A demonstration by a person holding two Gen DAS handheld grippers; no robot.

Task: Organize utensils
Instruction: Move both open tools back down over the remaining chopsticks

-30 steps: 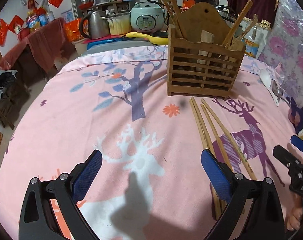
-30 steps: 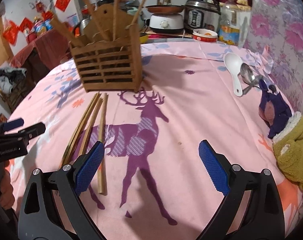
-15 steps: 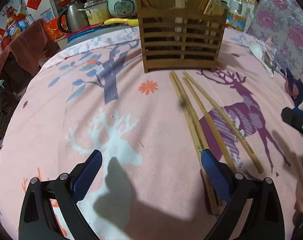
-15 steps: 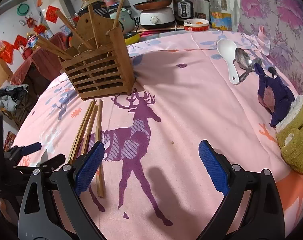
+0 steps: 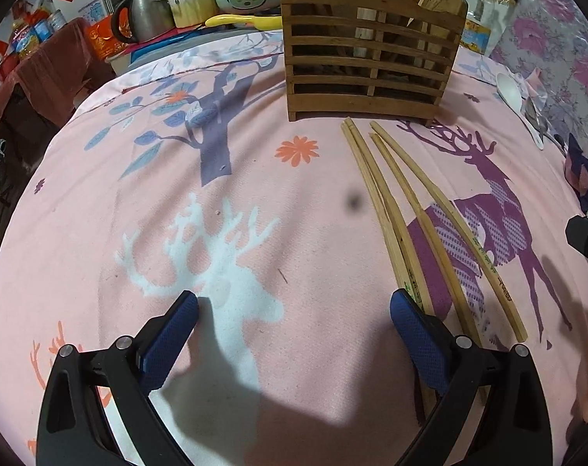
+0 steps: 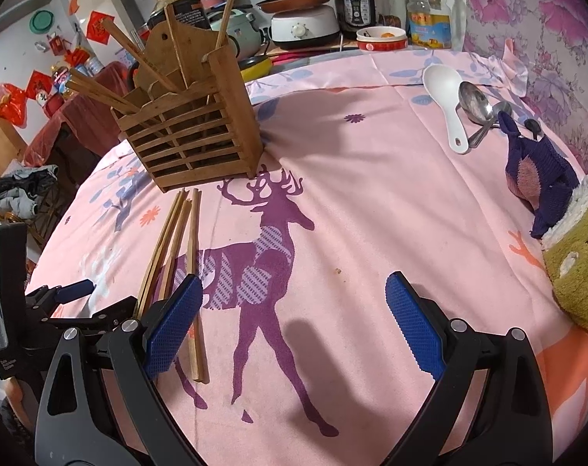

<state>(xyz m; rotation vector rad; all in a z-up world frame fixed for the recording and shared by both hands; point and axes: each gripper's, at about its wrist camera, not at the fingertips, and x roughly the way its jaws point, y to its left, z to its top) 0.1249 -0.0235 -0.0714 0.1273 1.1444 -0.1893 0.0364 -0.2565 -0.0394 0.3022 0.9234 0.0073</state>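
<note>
Pickup step, by my read: left claw (image 5: 294,320) spread wide and empty, low at the near ends of four loose bamboo chopsticks (image 5: 418,217) lying just in front of the slatted wooden utensil rack (image 5: 367,66). Right claw (image 6: 290,305) also apart, holding nothing. Next: straddle one stick, close (thin, flat on cloth-covered table (image 5: 138,213)). Three spoons (image 6: 465,105) well right of the rack.

Four loose wooden chopsticks (image 5: 406,209) lie flat on the pink table (image 5: 100,213), side by side, their thin tips just before the slatted wooden holder (image 5: 367,66). The holder stands upright with more chopsticks (image 6: 111,77) leaning inside. A white spoon (image 6: 445,97) and metal spoons (image 6: 474,103) lie well apart from them.
</note>
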